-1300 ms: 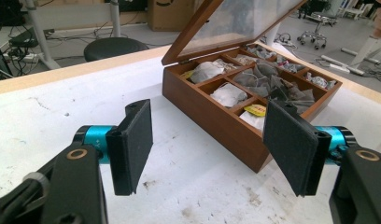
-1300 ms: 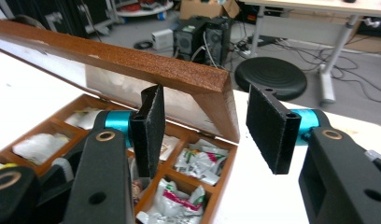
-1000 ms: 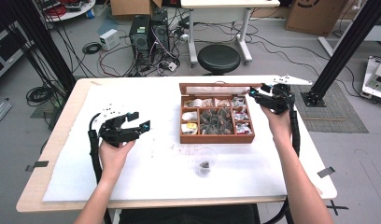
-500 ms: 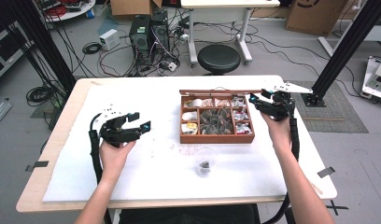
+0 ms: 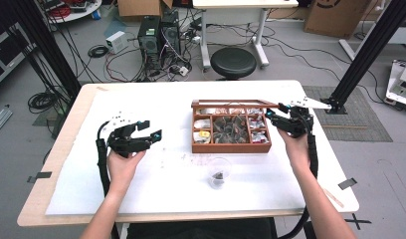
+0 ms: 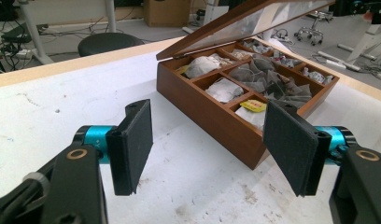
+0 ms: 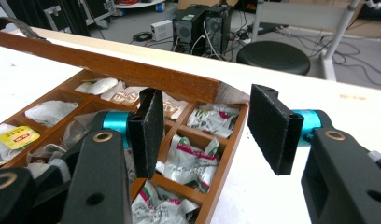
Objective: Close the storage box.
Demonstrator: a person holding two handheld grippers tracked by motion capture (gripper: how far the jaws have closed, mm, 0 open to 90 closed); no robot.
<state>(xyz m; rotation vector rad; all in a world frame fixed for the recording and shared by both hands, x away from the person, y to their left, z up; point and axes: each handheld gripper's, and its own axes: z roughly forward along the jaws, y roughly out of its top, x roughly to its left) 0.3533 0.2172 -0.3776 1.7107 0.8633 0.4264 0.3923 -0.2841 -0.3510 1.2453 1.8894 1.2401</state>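
The box (image 5: 231, 128) sits mid-counter toward the far edge, long axis left-right, lid (image 7: 109, 65) part-raised; the right hand-held gripper (image 5: 285, 118), jaws apart, hovers at its right end; the left hand-held gripper (image 5: 141, 135), also apart, hangs well off.

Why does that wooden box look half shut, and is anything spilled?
The tea box's lid hangs partway down over the compartments, neither open nor closed. Dark specks dot the white table cover near the plastic cup.

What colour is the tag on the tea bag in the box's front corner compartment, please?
Yellow, with a small red mark. The tag shows best in the left gripper view, inside the wooden box.
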